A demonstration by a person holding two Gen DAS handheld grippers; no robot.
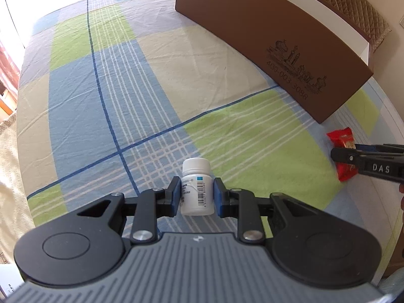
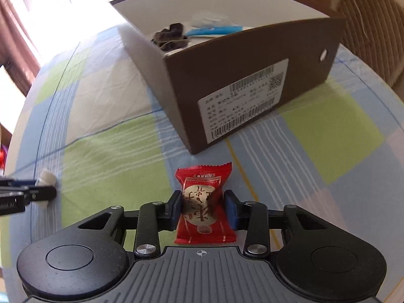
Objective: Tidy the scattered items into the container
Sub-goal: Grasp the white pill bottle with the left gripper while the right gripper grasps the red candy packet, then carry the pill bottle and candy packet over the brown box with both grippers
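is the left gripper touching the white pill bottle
Touching. In the left wrist view both blue pads of the left gripper press against the sides of the white pill bottle, with no gap visible on either side.

The lower body of the white bottle (image 1: 196, 189) is partly covered by the blue pads (image 1: 174, 198) on both sides, and its label print is too small to be read. The red packet (image 1: 342, 151) is crossed by the right gripper (image 1: 341, 155), which is cut off at the frame edge. Inside the brown box (image 2: 252, 80), the dark item (image 2: 170, 38) and the blue item (image 2: 214, 30) are largely hidden by the wall.
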